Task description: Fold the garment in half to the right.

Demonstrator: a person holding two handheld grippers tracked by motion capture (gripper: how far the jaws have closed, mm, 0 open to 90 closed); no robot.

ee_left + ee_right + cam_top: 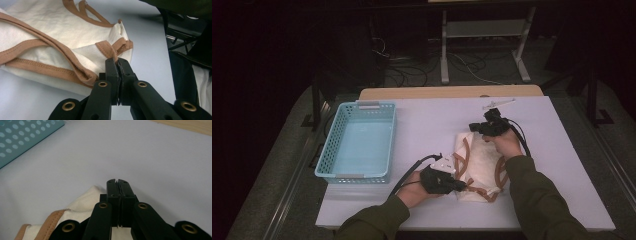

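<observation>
The left gripper (117, 61) pinches the cloth (50, 37) edge; the right gripper (117, 181) is closed, maybe on cloth; a hard pull could slip it loose

Cream garment (479, 162) with tan-brown trim; light blue perforated basket (358, 142); pale lilac-white bench (432, 120); black grippers; olive-green sleeves (537, 195) were shown.

A dim lab or test room, not a home. The white table (427, 120) stands on grey floor, and behind its far edge loose cables (412, 70) snake across the floor beside a metal stand (484, 47). Left of the table runs a dark metal frame (315, 107). On the table sits a blue plastic basket (359, 142).
</observation>
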